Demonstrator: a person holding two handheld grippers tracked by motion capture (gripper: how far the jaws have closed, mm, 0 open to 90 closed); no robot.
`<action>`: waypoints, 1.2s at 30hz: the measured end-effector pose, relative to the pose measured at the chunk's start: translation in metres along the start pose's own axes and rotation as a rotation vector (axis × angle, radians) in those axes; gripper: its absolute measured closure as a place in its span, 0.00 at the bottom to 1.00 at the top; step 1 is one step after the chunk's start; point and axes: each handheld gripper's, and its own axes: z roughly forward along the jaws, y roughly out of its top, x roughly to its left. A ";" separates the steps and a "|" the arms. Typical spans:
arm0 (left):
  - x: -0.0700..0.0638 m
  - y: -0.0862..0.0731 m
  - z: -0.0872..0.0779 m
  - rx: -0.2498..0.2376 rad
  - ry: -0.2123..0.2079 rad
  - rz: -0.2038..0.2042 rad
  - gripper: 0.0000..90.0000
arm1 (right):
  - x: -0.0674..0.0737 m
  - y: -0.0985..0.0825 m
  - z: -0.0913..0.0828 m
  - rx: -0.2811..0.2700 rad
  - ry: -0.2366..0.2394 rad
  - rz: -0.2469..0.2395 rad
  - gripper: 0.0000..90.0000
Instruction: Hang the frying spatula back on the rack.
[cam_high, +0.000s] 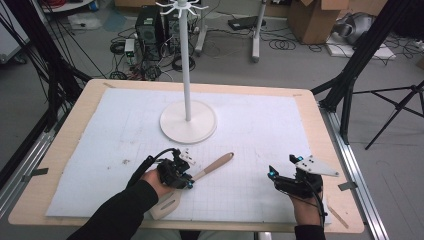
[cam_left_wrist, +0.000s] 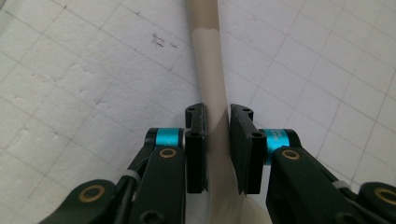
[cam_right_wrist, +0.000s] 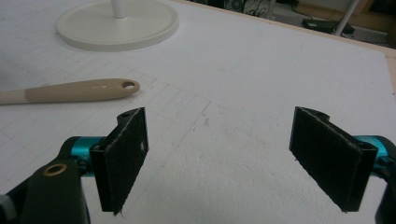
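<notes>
White gridded mat (cam_high: 260, 130) over wooden table (cam_high: 70, 135); cluttered floor with cables and boxes behind. Spatula (cam_high: 212, 167) flat on mat, near front edge, left of centre. Left gripper (cam_high: 189, 181) clamped on spatula neck, pads (cam_left_wrist: 197, 149) pressing both sides. Right gripper (cam_high: 284, 169) well apart at right, jaws spread wide, nothing between. White stand base (cam_high: 188, 122) beyond spatula, clear of both grippers.

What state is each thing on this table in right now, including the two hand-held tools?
Spatula: lying flat on the white mat, handle clamped.
Left tool: shut on the spatula's handle.
Right tool: jaws wide open, nothing between them.
White stand: upright on its round base, untouched.
White mat: spread flat over the table.
</notes>
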 end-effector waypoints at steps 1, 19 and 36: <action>0.001 0.000 0.000 -0.003 -0.004 -0.004 0.85 | 0.000 0.000 0.000 -0.003 0.000 -0.003 0.20; 0.006 -0.009 -0.009 -0.065 -0.034 -0.066 0.87 | -0.001 0.000 0.000 -0.003 0.002 0.002 0.21; 0.016 -0.032 -0.052 -0.315 -0.045 -0.103 0.87 | 0.001 0.001 0.001 -0.005 0.004 0.000 0.21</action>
